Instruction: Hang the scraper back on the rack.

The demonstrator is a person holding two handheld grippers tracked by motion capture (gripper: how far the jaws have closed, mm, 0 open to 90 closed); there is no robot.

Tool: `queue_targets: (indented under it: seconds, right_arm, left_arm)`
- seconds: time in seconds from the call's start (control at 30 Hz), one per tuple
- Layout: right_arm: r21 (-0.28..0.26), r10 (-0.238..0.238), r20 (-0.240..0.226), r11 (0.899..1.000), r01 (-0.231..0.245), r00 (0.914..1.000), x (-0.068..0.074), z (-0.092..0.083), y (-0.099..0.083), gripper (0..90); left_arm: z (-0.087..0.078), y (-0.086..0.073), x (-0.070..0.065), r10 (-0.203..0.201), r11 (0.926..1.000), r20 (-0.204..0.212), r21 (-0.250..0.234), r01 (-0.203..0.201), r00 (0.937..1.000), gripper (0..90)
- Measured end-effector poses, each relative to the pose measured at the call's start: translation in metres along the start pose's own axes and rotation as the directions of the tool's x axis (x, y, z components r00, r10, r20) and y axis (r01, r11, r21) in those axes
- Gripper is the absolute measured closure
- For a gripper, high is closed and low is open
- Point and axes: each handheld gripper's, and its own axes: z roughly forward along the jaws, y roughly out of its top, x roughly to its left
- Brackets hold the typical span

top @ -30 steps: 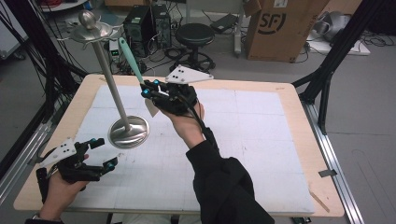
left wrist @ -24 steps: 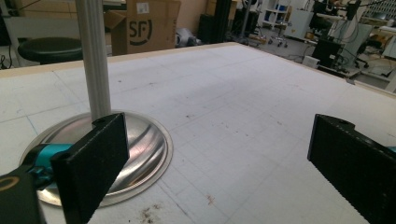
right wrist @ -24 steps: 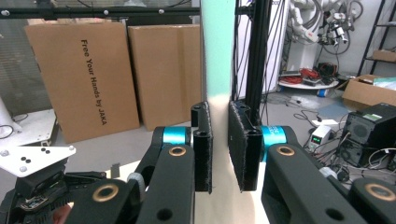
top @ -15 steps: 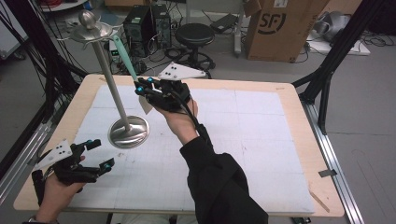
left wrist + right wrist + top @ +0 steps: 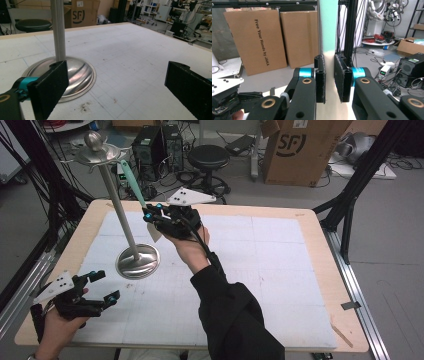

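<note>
The tall metal stand (image 5: pixel 131 232) sits right beside the right gripper (image 5: pixel 150 215), whose fingers clench a teal-handled spatula (image 5: pixel 131 179), while the left gripper (image 5: pixel 107 286) rests released on the worktop (image 5: pixel 280 270), stand base close in its view.

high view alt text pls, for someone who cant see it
Above a white-covered table, the right gripper is raised and shut on a teal-handled utensil, near the top of a tall metal stand with a round base. The left gripper rests open at the table's near left corner, jaws empty.
</note>
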Motion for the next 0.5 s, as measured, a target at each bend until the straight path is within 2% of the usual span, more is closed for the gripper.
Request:
queue_targets:
  seconds: [0.2, 0.27, 0.43, 0.5]
  right_arm:
    - [0.001, -0.006, -0.001, 1.000, 0.006, 1.0000, -0.0010, 0.0032, -0.0016, 76.5]
    - [-0.003, -0.002, 0.002, 1.000, 0.002, 1.0000, -0.0010, 0.0037, -0.0020, 66.8]
    - [-0.006, -0.002, 0.018, 1.000, 0.002, 0.9998, 0.0007, -0.0003, -0.0029, 49.3]
    - [0.001, -0.010, 0.011, 1.000, 0.010, 0.9999, 0.0009, -0.0031, -0.0039, 42.0]
  left_arm:
    - [-0.0005, -0.0002, 0.0003, 0.000, 1.0000, 0.002, 0.001, 0.000, 1.0000, 6.0]
    - [-0.0002, 0.0000, 0.0005, 0.000, 1.0000, 0.002, -0.001, 0.000, 1.0000, 6.0]
    - [0.0021, 0.0001, 0.0008, 0.002, 1.0000, 0.007, -0.001, -0.002, 1.0000, 6.0]
    - [0.0025, -0.0003, 0.0010, 0.000, 1.0000, 0.004, -0.001, 0.000, 1.0000, 6.0]
